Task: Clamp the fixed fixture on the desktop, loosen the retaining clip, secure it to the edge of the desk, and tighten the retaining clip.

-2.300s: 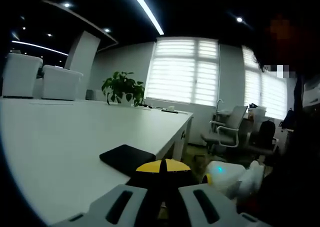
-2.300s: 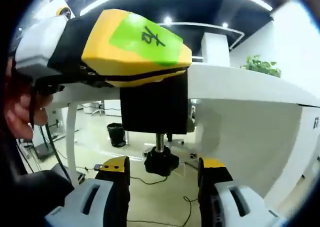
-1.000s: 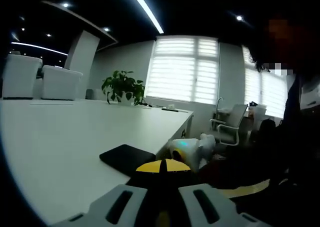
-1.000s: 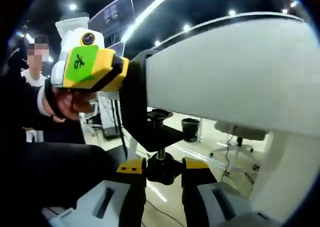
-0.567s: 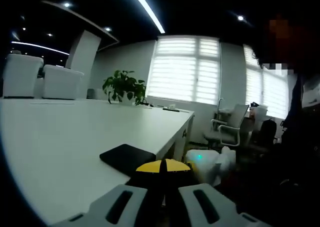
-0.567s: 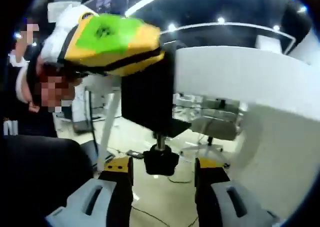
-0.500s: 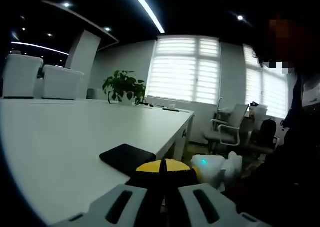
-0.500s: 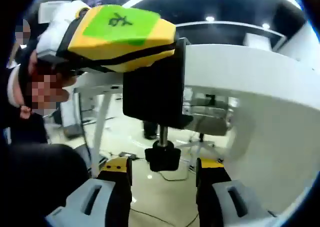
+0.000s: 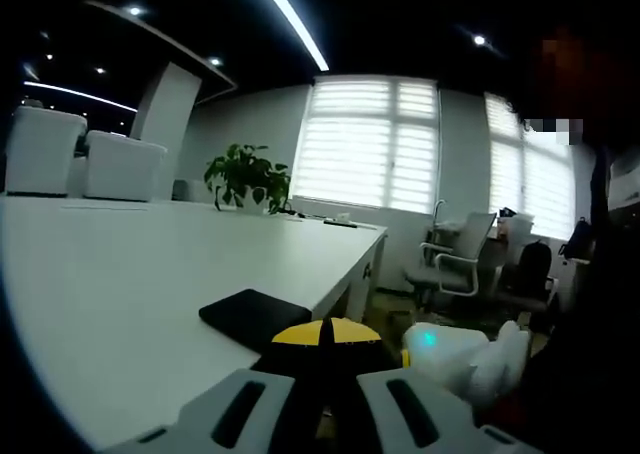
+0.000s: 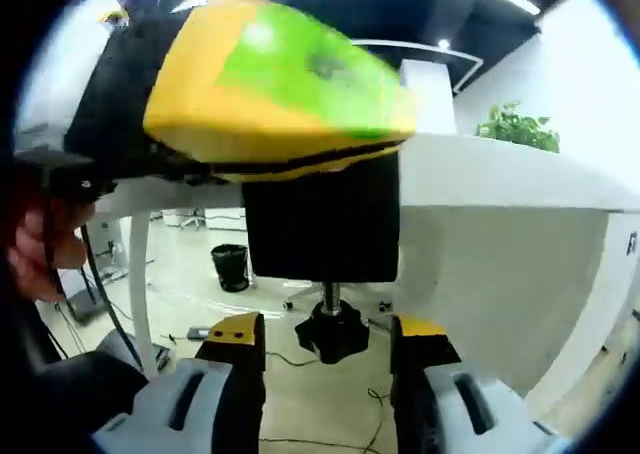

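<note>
The left gripper (image 9: pixel 325 399) has its jaws pressed together on the black fixture (image 9: pixel 255 316), whose flat top plate lies on the white desk (image 9: pixel 120 274) just ahead of the jaw tips and close to the desk's edge; the right gripper's white body (image 9: pixel 455 354) shows below that edge, off to the right of the jaws. In the right gripper view, the right gripper (image 10: pixel 328 349) stands with its jaws apart on either side of the black screw knob (image 10: pixel 332 336); the knob sits between the yellow tips, and whether either tip touches it I cannot tell. Straight above the knob the threaded rod runs up into the fixture's black body (image 10: pixel 322 224), which hangs over the desk edge (image 10: pixel 480 174); the left gripper's yellow and green housing (image 10: pixel 270 84) rides on top of that body, blurred.

The step in hand looks like turning the knob to tighten. The risks, as I judge them: open jaws may slip round the knob without turning it; if the left grip slackens before the screw bites, the fixture may tilt or slide off the edge; pushing sideways on the knob could skew the clamp so that it seats crooked.
</note>
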### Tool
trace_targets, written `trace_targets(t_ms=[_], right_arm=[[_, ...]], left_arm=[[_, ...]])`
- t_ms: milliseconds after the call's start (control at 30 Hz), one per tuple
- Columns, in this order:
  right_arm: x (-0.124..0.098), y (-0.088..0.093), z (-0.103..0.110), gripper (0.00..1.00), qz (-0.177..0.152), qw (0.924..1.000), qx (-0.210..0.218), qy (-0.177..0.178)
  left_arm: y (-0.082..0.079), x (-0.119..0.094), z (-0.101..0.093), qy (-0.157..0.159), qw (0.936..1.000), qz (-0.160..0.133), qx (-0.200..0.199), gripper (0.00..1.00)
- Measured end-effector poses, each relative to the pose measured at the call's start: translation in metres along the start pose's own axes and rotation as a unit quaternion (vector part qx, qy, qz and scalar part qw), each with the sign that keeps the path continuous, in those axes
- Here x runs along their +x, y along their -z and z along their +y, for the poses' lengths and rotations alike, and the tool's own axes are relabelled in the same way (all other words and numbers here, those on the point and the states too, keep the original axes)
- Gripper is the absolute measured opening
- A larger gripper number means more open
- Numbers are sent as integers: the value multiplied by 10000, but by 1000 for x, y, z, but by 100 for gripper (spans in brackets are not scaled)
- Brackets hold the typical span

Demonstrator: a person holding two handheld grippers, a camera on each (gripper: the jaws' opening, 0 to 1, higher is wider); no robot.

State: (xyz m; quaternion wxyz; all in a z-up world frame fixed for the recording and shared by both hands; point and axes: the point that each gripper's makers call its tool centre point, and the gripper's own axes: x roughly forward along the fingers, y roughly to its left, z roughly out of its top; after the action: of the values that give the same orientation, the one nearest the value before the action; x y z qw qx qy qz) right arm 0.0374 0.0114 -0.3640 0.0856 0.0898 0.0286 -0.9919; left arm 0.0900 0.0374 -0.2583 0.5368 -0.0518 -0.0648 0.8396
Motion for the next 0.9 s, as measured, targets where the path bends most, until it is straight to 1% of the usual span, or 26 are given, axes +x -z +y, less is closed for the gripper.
trace_targets(t_ms=[33,67,100,133,200,233,267,300,333,400,467,500,533,567,633,667,733,767,800,833,867,900], right_arm=[[-1,3,0,30,79,9998,200,-45],[-2,4,-4,27,122,9992,387,65],[-1,0,-4,26,68,9995,295,11],[1,1,-3,26,85,9993,352,-17],[-8,0,-5,25,58,9993,370,-47],[-14,-1,-6,25,52,9995,318,-78],[-15,-1,-6,25,70,9995,283,-98],[-22,-3,-8,25,75,9995,274,-118],[-23,-3,-9,25,110,9997,115,-177],[-25,-4,-9,25,109,9996,-37,-254],[-24,-5,-7,25,57,9984,-269,-485],[-20,-4,-4,25,23,9975,-262,-660],[-20,-5,-3,25,-20,9961,-263,-838],[-13,-1,-5,24,-39,9942,-373,-1013],[-10,0,-3,24,-51,9896,-380,-1385],[-9,0,-1,24,-16,9856,-498,-1616],[-8,1,1,24,40,9802,-637,-1873],[-8,1,4,24,74,9765,-587,-2070],[-7,0,4,24,64,9723,-612,-2255],[-7,0,6,24,37,9661,-606,-2511],[-7,0,7,24,45,9628,-519,-2652],[-8,0,12,24,19,9548,-490,-2931]], left_arm=[[0,0,0,-2,10000,3,3,1],[0,0,0,-3,10000,3,4,1],[0,0,0,3,10000,-4,7,1],[0,0,0,1,10000,-9,9,1],[0,-1,0,-1,10000,-16,4,1],[0,-1,0,-5,10000,-19,10,1],[0,-2,0,-4,10000,-21,8,1],[0,-2,0,-5,10000,-26,4,1],[0,-2,0,-8,10000,-28,5,1],[0,-2,0,-10,10000,-12,9,1],[0,-2,-1,-11,10000,-5,18,1],[1,-2,-1,-11,10000,-7,22,1],[0,-2,-1,-15,10000,-11,22,1],[1,-2,-1,-27,10000,-7,38,1],[0,-2,-1,-44,10000,-28,44,1],[0,-2,-1,-44,10000,-28,33,1],[1,-2,-1,-22,10000,32,70,1],[1,-2,-1,-18,10000,45,71,1],[1,-2,-2,-10,9999,78,92,1],[2,-2,-2,-11,9999,90,103,1],[2,-2,-1,-10,9999,96,103,1],[2,-2,-1,-9,9999,105,106,1]])
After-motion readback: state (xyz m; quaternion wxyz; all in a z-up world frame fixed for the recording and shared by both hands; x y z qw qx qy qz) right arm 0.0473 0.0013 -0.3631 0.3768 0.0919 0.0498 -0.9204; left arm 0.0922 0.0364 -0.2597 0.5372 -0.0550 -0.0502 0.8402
